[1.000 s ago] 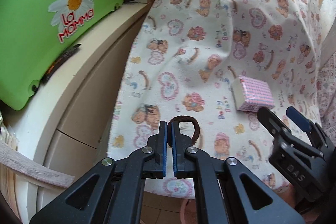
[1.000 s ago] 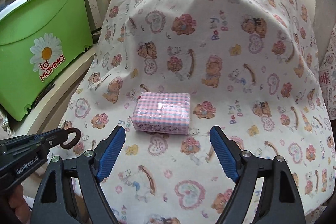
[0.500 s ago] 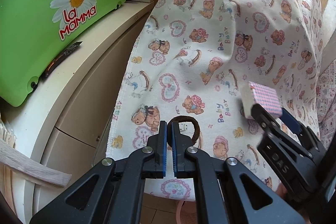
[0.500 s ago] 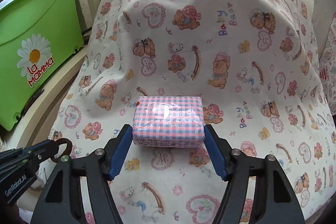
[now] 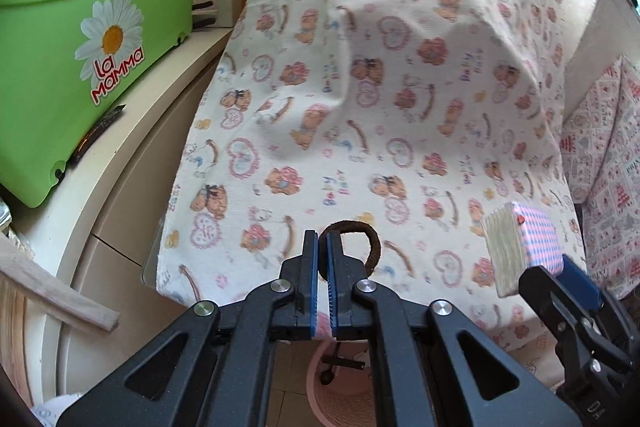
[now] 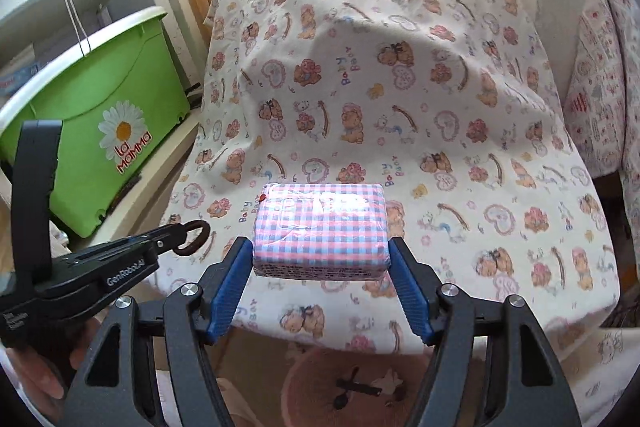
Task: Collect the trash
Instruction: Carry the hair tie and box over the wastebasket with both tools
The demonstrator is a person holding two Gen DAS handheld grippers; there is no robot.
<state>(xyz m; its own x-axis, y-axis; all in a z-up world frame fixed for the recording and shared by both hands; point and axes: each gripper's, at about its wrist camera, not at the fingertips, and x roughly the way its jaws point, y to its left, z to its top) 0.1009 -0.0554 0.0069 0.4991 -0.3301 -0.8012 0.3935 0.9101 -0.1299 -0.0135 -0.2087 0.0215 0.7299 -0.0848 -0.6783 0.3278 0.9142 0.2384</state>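
Two tongs carry trash toward the pink bin below: left tongs clamped on a brown ring, right tongs squeezing a checked packet.

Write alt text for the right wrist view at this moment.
The right gripper clamps a pink checked packet by its ends, above a teddy-bear print cloth. At left, the left gripper pinches a brown loop near a green bin; a pink basket sits below.
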